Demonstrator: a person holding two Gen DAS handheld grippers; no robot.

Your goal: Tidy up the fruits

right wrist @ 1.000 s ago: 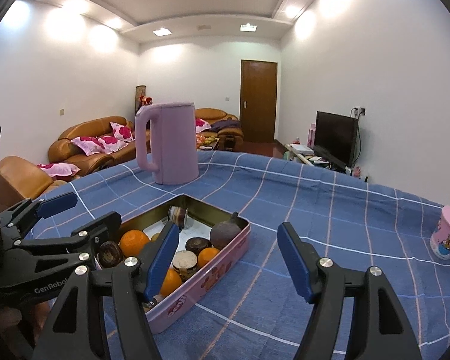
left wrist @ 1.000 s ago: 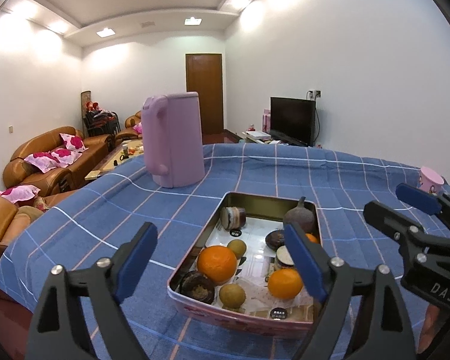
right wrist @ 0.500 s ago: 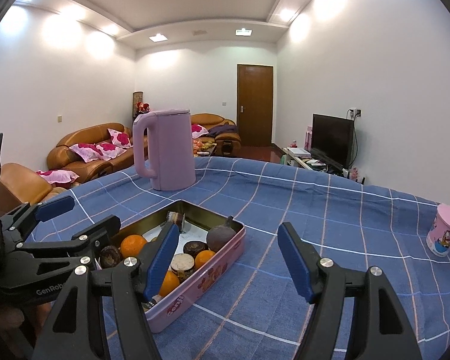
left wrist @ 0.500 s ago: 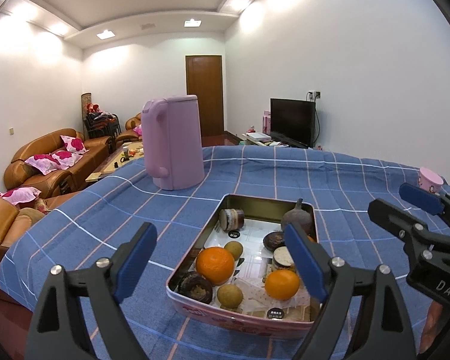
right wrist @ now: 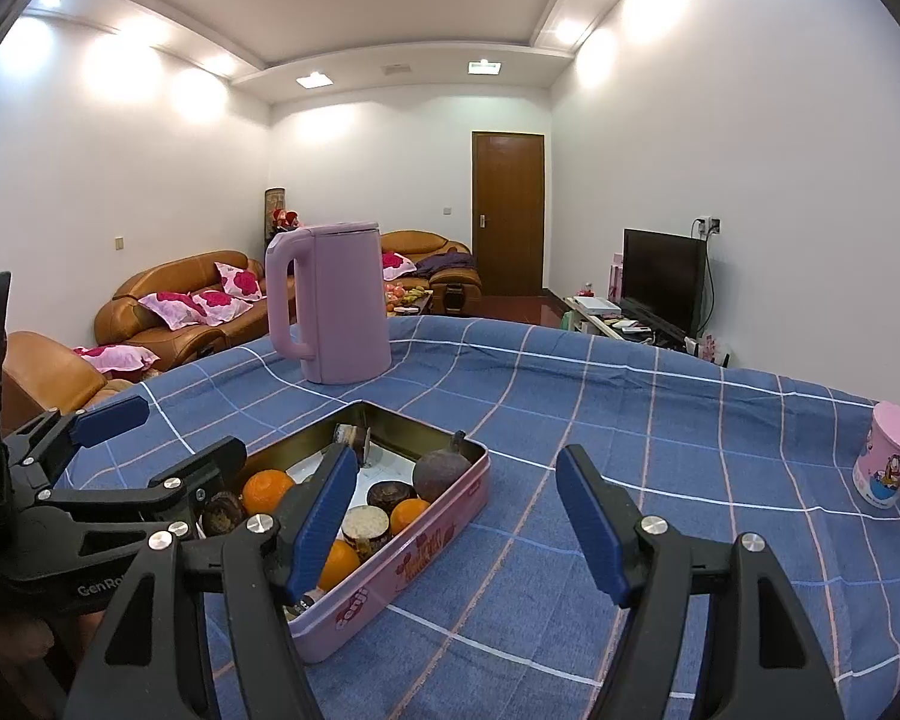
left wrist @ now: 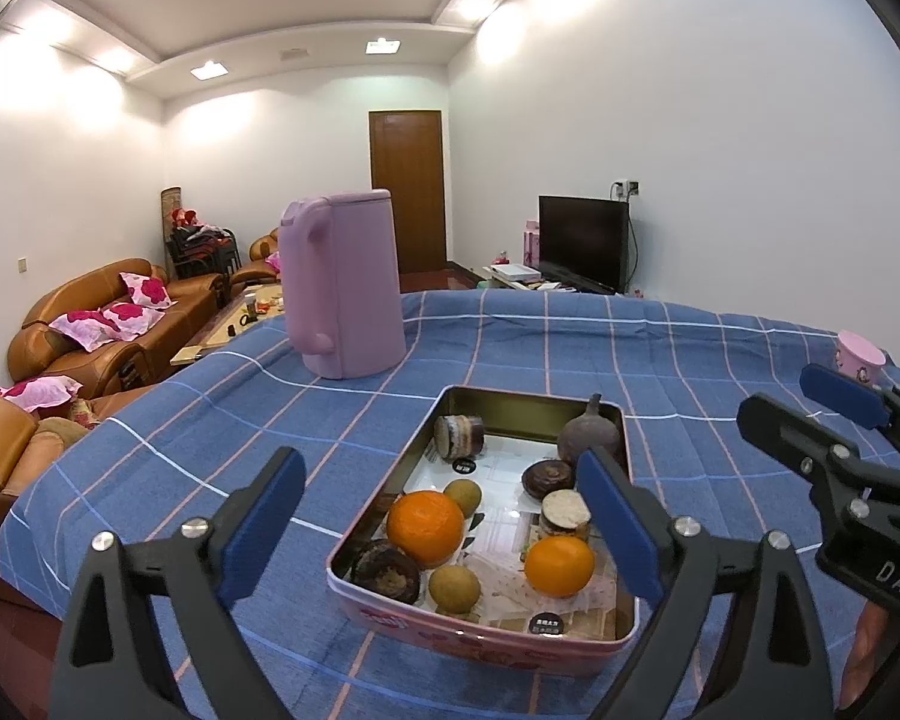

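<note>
Two grippers: the left gripper (left wrist: 438, 525) hangs over the near end of the tin (left wrist: 384, 498); the right gripper (right wrist: 453, 516) hangs just past the tin's right wall, over bare cloth.
Fingers: both pairs spread wide, nothing between them; a spread this wide would fit round a fruit.
Fruits: two oranges, a larger one (left wrist: 425, 527) and a smaller one (left wrist: 559, 565), two small brownish-green fruits (left wrist: 455, 588), and a dark stemmed fruit (left wrist: 588, 437) at the tin's far right corner, all inside the tin.
Mixed in: small round jars (left wrist: 459, 437) and dark cakes (left wrist: 385, 569) lie among the fruit.
Outside the tin: a pink kettle (left wrist: 345, 285) beyond its far end and a pink cup (right wrist: 891, 462) well to its right.
Stage: fits either fruit gathered in already or sorting to come.
</note>
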